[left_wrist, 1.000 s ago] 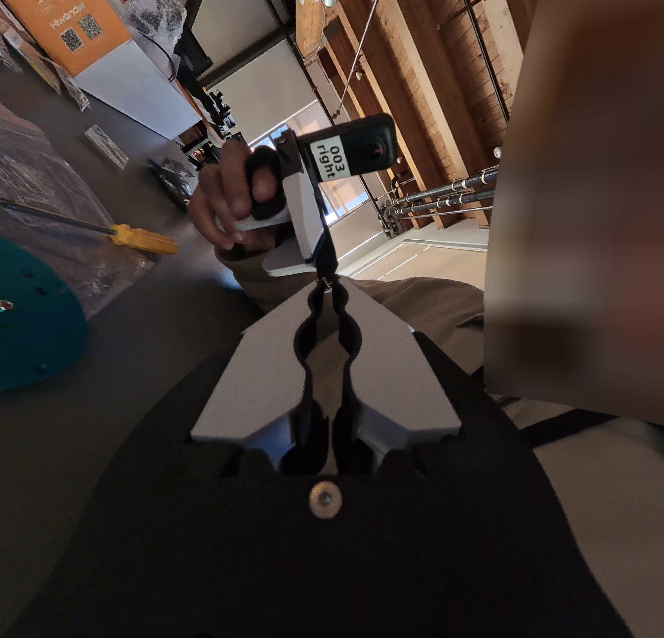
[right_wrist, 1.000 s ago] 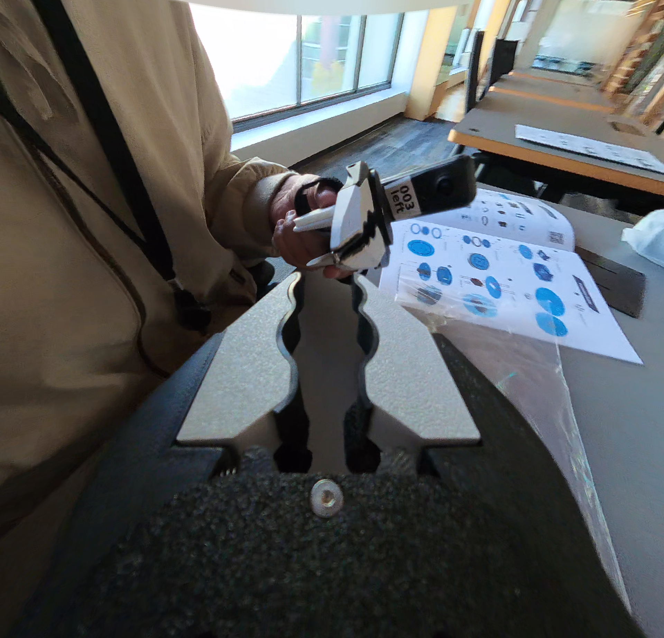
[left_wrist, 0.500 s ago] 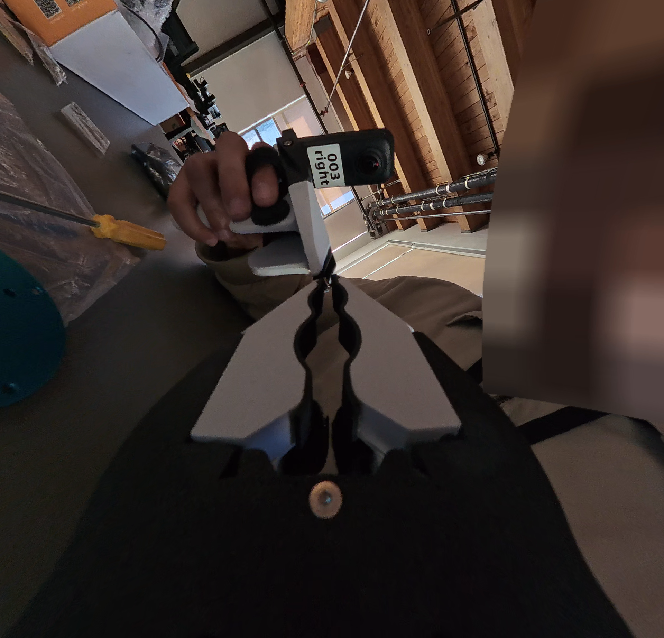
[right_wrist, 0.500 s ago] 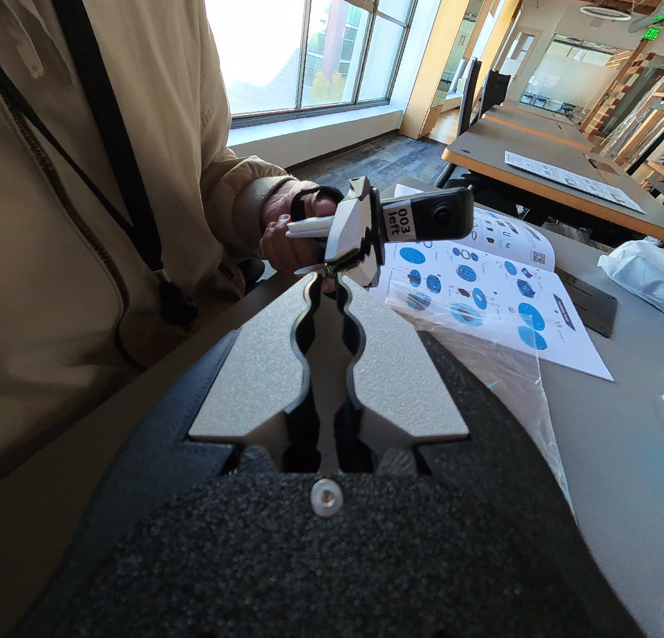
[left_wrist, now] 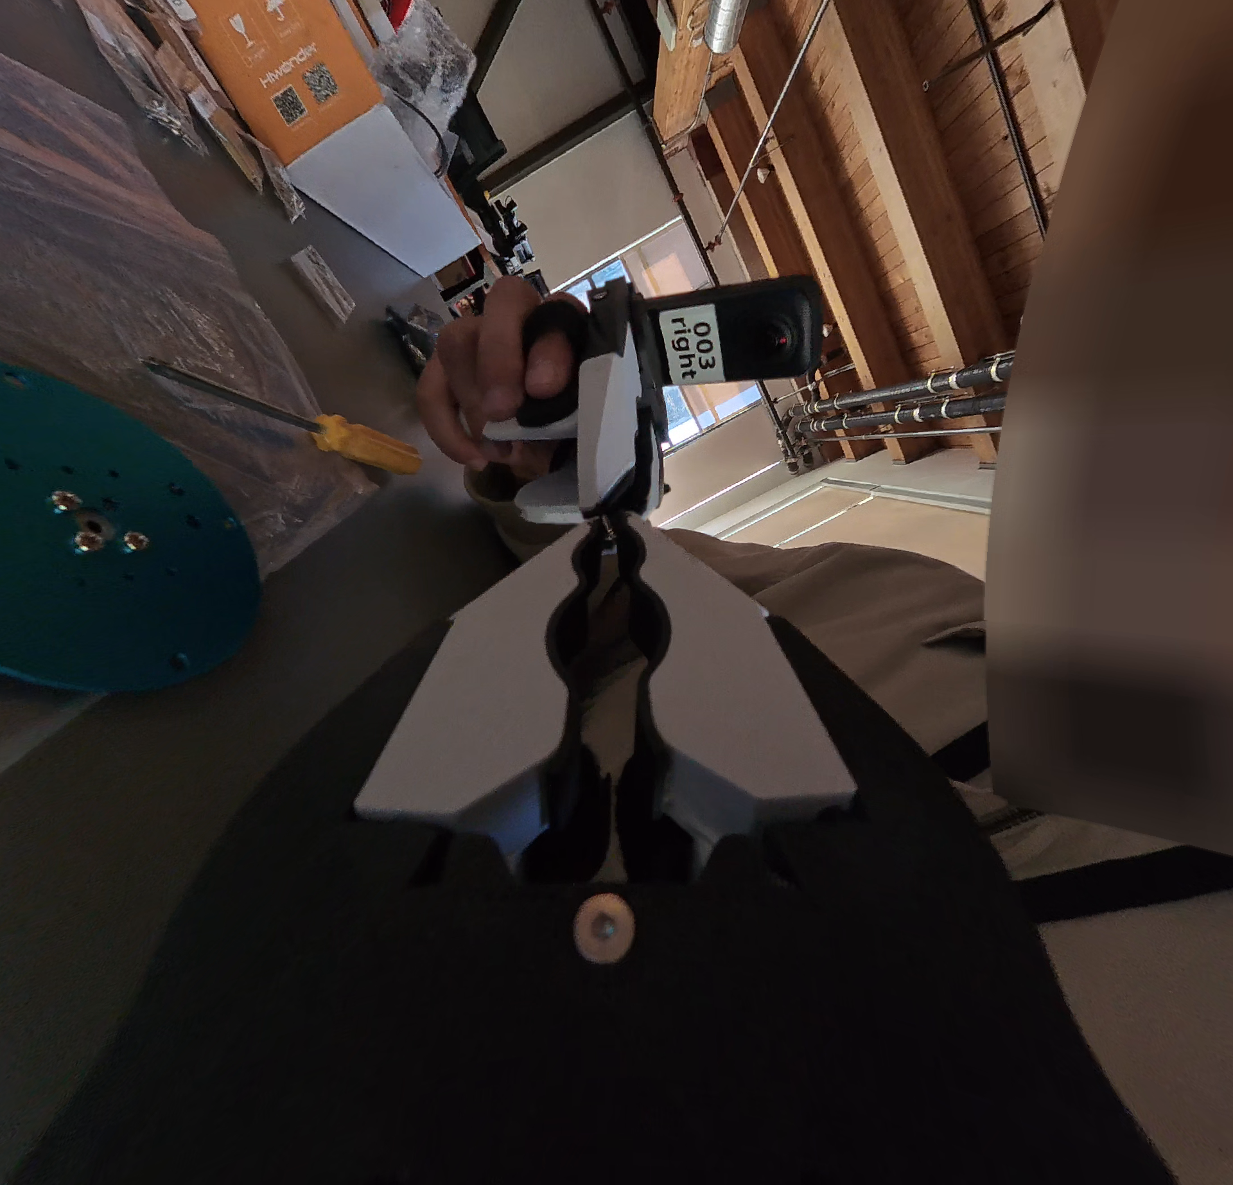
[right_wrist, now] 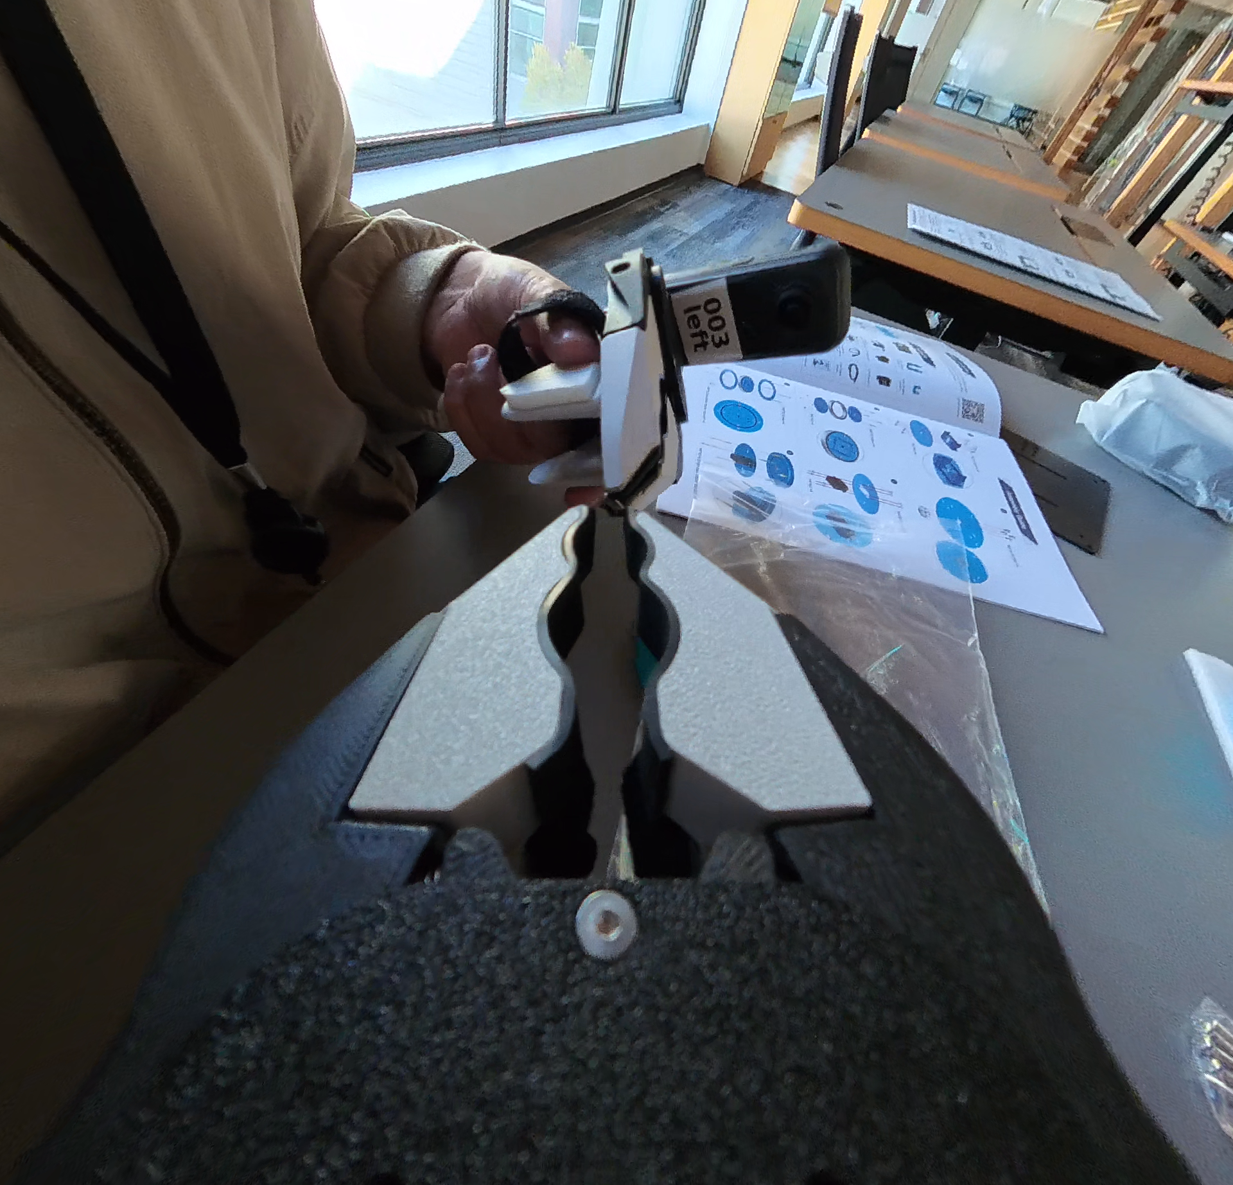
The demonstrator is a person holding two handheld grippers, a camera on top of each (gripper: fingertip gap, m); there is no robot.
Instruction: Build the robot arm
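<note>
Left wrist view: left gripper (left_wrist: 608,539) tip-to-tip with right gripper (right_wrist: 608,511); both bear labels.

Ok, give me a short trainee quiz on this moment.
1. True or false: the yellow-handled screwdriver lies on the table near the teal disc.
2. Which lies partly under the clear plastic bag? A. printed sheet with blue diagrams B. red towel C. keyboard
3. Fill in: the left gripper and the right gripper are held above the table with their tips pointing at ____.
Key: 1 true; 2 A; 3 each other.
</note>
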